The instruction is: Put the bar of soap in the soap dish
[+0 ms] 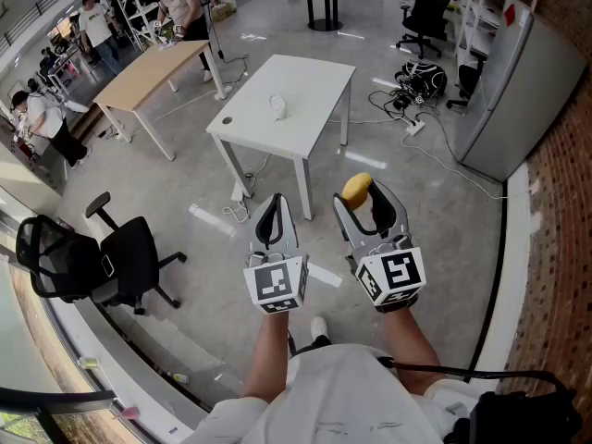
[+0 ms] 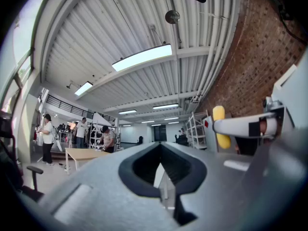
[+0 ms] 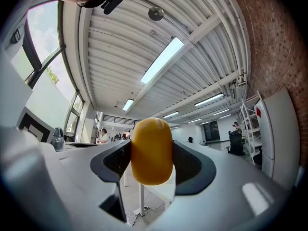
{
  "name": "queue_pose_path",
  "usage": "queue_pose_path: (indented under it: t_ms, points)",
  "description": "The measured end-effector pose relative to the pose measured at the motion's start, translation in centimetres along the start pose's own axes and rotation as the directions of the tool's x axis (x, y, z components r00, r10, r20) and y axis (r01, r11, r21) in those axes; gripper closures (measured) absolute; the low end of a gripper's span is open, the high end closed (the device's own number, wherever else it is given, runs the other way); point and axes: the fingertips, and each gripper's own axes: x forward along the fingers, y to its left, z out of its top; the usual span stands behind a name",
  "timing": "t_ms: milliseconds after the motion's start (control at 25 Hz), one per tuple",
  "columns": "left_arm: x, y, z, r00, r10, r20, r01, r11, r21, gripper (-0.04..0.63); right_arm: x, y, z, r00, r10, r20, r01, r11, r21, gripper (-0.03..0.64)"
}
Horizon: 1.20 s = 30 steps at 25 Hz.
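Yellow soap (image 1: 356,188) in right tool (image 1: 367,203), left tool (image 1: 275,209) alongside, both near-level.

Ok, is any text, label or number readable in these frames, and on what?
No readable text anywhere.
Markers on the left cube and right cube: black-and-white square patterns only, no letters.
Red sticker on the grey cabinet: too small to read.

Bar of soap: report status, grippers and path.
Right gripper shut on bar of soap, carried in the air. Left gripper shut, empty. Likely soap dish on white table ahead; open floor between.
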Motion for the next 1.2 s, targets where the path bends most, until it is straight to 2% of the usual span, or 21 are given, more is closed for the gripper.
queue_pose_path:
  t_ms: [120, 320, 560, 720, 960, 1200]
  points:
    - [2.2, 2.6, -0.5, 1.0, -0.006, -0.004, 0.006, 1.0, -0.014, 0.597, 3.6, 0.6, -0.7, 1.0, 0.004, -0.008, -0.004, 1.0, 0.003, 0.342]
    - [5.4, 4.2, -1.8, 0.998, -0.053, -0.015, 0.052, 0.995, -0.091, 0.597, 7.7, 0.6, -2.1, 0.999, 0.023, -0.039, -0.023, 1.0, 0.001, 0.342]
    - [9.1, 7.6, -3.7, 0.999, 0.026, -0.04, -0.029, 0.997, -0.077, 0.595, 13.3, -0.5, -3.8, 0.996, 0.074, -0.042, -0.073, 0.997, 0.022, 0.342]
    - [13.7, 9.4, -4.5, 0.996, 0.07, -0.055, -0.075, 0.993, -0.092, 0.595, 18.5, -2.3, -5.4, 0.992, 0.121, -0.034, -0.119, 0.992, 0.052, 0.342]
    - [23.0, 10.2, -4.0, 0.995, 0.101, -0.027, -0.101, 0.995, -0.019, 0.595, 27.2, -7.1, -5.1, 0.984, 0.176, 0.02, -0.177, 0.981, 0.076, 0.342]
    - [28.7, 10.5, -5.6, 0.989, 0.14, -0.054, -0.14, 0.99, 0.003, 0.595, 32.5, -11.4, -6.1, 0.981, 0.194, 0.024, -0.196, 0.975, 0.105, 0.342]
